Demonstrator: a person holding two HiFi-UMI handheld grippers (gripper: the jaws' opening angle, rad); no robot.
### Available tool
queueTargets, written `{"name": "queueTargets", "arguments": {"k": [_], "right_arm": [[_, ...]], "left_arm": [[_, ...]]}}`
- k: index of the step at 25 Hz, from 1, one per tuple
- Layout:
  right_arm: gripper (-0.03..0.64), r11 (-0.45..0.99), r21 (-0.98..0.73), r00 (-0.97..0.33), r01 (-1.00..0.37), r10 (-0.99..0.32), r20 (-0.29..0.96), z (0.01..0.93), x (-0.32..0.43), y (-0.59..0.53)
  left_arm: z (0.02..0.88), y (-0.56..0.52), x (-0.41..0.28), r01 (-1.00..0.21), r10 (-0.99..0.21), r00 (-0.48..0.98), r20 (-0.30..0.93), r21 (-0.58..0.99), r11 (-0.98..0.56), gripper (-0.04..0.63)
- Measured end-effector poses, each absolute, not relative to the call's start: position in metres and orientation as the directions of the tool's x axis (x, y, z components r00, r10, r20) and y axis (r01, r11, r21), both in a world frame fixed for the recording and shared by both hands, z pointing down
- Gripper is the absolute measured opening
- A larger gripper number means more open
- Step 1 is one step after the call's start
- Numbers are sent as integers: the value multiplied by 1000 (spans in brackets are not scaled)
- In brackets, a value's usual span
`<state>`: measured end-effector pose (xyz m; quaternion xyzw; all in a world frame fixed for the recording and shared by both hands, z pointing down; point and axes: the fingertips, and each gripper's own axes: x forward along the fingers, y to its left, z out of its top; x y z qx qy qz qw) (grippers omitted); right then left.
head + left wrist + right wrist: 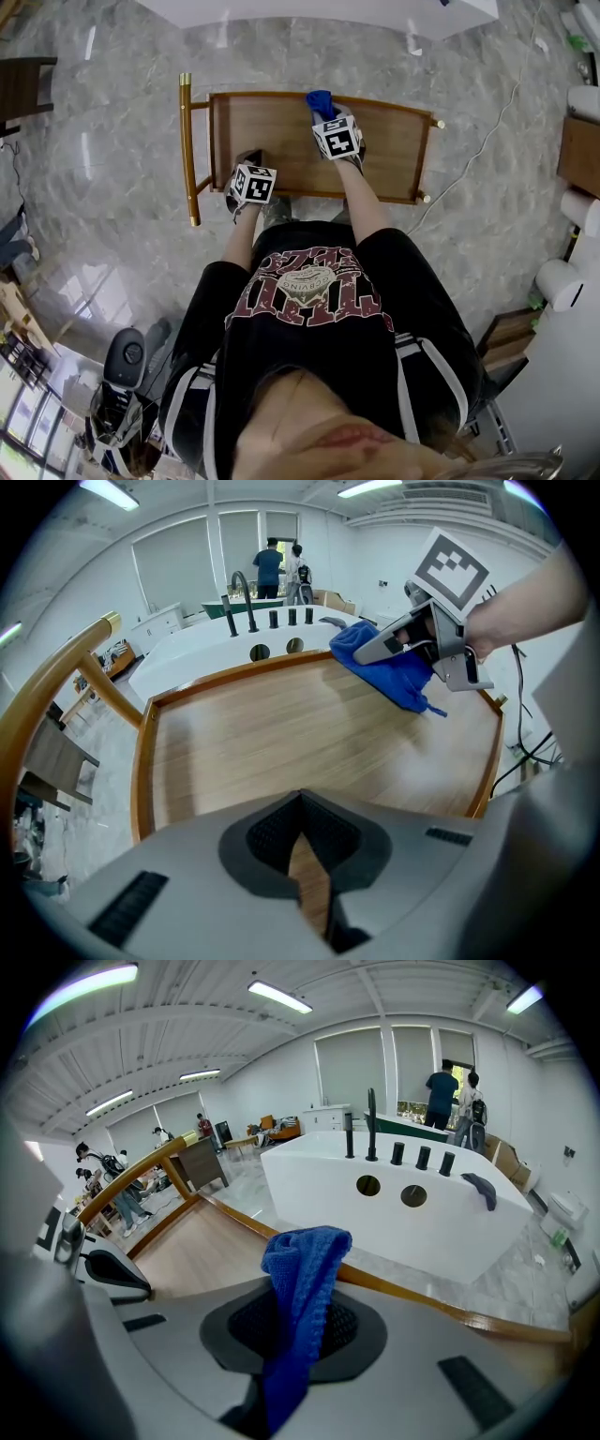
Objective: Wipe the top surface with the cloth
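Observation:
The wooden top (pixel 281 141) is a rimmed brown tray surface in front of the person. A blue cloth (pixel 320 101) hangs at its far edge, and my right gripper (pixel 324 112) is shut on it. In the right gripper view the cloth (pixel 302 1269) rises out of the jaws and folds over forward. From the left gripper view the cloth (pixel 394 672) droops onto the far right part of the top (pixel 281 742). My left gripper (pixel 248 161) hovers over the near left corner, jaws together with nothing in them.
A gold-tipped wooden handle (pixel 186 141) runs along the tray's left side. Beyond the far rim stands a white counter (pixel 412 1213) with black taps. A white cable (pixel 487 131) lies on the marble floor at the right. People stand far behind.

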<state>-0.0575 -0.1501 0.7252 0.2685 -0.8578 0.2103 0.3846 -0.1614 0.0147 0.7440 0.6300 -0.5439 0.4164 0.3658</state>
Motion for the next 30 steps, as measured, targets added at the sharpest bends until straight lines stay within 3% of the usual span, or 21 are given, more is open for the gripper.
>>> {"name": "queueTargets", "arguments": {"k": [30], "right_arm": [[58,660,-97,-457,-745,-399,795,735,69,-183]], "left_arm": [[749,14,-161,-991,-368,15,930,-36,-131,47]]}}
